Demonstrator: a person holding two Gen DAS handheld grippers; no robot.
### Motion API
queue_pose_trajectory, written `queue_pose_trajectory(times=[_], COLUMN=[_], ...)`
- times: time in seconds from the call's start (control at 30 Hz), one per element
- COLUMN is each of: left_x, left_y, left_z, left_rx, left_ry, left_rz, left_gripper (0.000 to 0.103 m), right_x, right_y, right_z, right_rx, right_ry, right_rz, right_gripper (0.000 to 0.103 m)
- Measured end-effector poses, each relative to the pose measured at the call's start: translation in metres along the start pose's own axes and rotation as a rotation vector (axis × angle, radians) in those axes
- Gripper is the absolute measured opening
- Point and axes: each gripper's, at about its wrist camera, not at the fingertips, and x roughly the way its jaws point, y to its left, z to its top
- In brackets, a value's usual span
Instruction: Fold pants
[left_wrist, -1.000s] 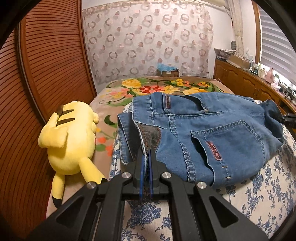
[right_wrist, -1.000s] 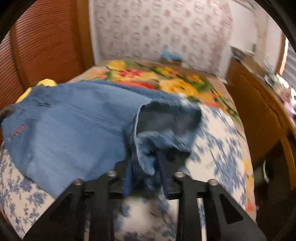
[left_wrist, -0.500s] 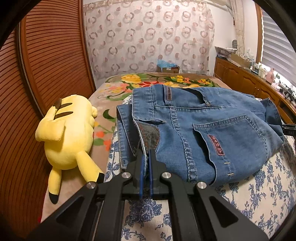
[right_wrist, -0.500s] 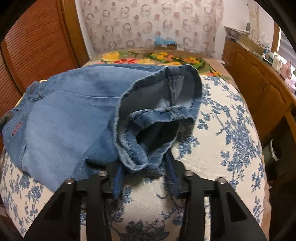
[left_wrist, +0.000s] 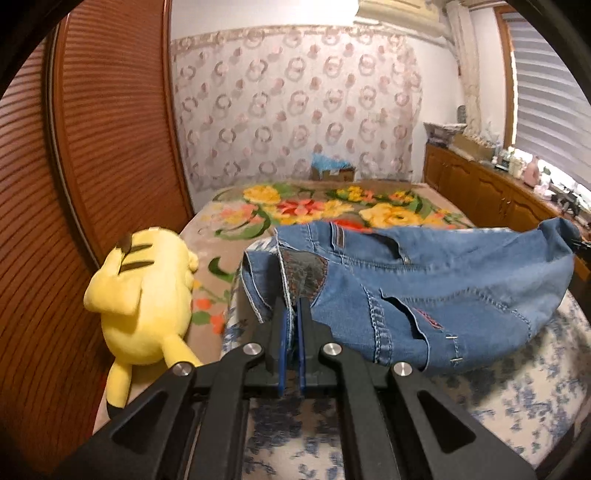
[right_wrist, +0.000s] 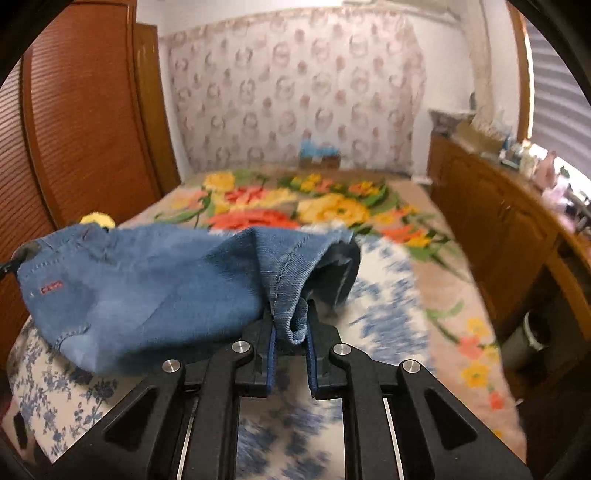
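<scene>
Two grippers hold the blue jeans (left_wrist: 436, 291) above a bed with a blue-flowered sheet (right_wrist: 55, 398). The left gripper (left_wrist: 291, 317) has its jaws shut tight on the waist end of the jeans. The right gripper (right_wrist: 290, 325) has just been closing its jaws, and a bunched leg hem now sits pinched between them. The jeans hang in the air between the two grippers, stretched from side to side across the bed, waist on the left and leg ends on the right. The right jaws hold only a small lump of hem, so it could slip out if the hands pull apart too hard. The loose middle could also sag and fold crooked. A yellow plush toy (left_wrist: 144, 291) lies beside the jeans.
</scene>
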Motion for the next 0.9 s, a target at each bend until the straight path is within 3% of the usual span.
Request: queue_pose_trajectory(times=[0.2, 0.37, 0.6, 0.77, 0.9], left_x=[-0.038, -0.063, -0.062, -0.065, -0.071], left_y=[-0.035, -0.050, -0.066, -0.068, -0.066], left_z=[-0.003, -0.027, -0.070, -0.083, -0.080], left_rx=[0.039, 0.048, 0.070, 0.075, 0.081], left_ry=[-0.050, -0.031, 0.086, 0.120, 0.102], left_rz=[-0.063, -0.109, -0.135, -0.120, -0.126], left_gripper=[0.001, 0.001, 0.003, 0.005, 0.019], right_x=[-0.054, -0.095, -0.092, -0.097, -0.106], right_y=[-0.033, -0.060, -0.073, -0.073, -0.066], right_z=[-0.007, -0.038, -0.098, -0.123, -0.129], right_rx=[0.007, 0.029, 0.088, 0.151, 0.156], right_ry=[-0.059, -0.061, 0.041, 0.074, 0.073], right_rz=[-0.067, -0.091, -0.052, -0.028, -0.031], right_gripper=[0.010, 0.010, 0.011, 0.015, 0.017])
